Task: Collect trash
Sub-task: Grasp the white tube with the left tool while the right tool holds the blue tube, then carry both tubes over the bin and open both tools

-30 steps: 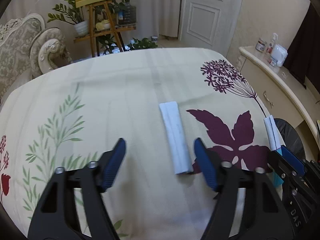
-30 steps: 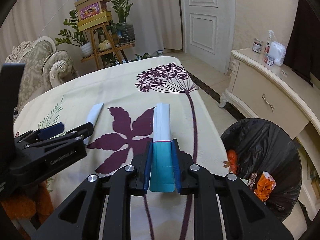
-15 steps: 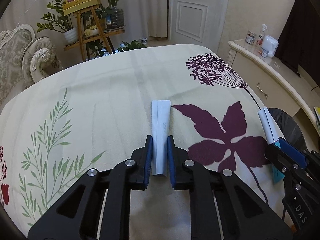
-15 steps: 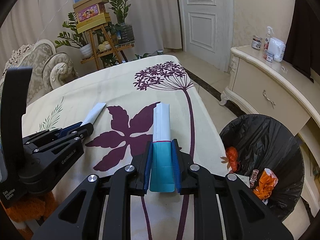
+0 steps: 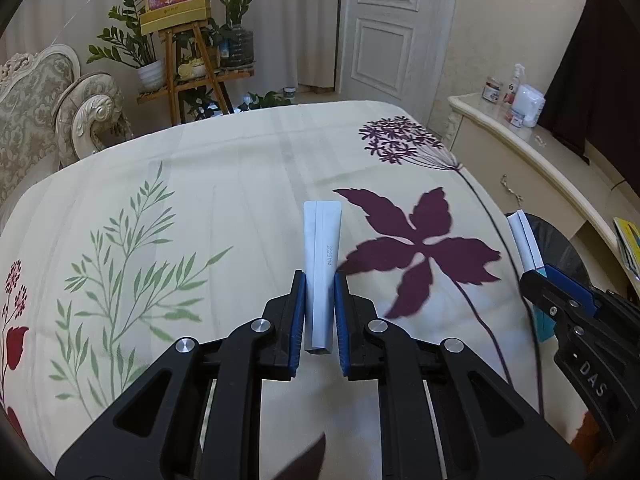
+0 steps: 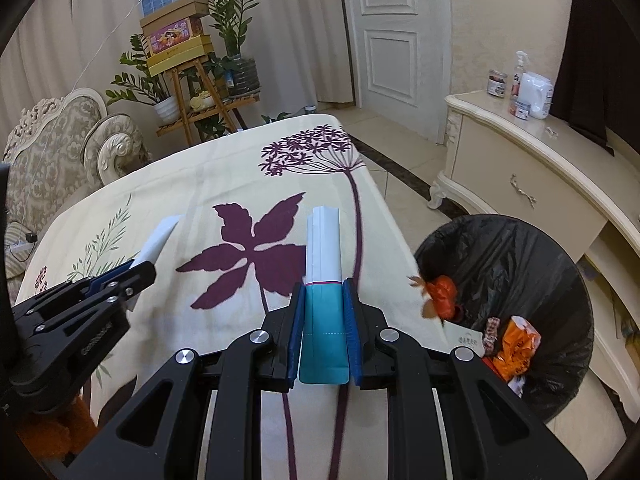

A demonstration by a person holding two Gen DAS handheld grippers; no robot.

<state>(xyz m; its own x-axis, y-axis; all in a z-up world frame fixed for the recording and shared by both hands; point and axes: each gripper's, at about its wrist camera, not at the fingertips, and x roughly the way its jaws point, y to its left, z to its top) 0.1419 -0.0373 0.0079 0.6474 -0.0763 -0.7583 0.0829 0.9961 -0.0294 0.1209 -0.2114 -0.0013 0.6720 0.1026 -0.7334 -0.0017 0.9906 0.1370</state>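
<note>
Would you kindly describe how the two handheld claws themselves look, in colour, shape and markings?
Both look alike: the left claw and the right claw are matte black plastic linkages with triangular cut-outs and round silver pivot bolts. Each finger carries a flat blue ribbed pad. Seen from the side, the right claw's body bears white lettering reading "DAS"; the left one's side has embossed lettering too small to read. No cables or sleeves show.

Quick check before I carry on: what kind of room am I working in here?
Most likely a home living room. An ornate upholstered sofa stands behind the table with the floral tablecloth, a wooden plant stand holds potted plants and boxes, and a cream sideboard runs along the wall by a white panelled door.
</note>
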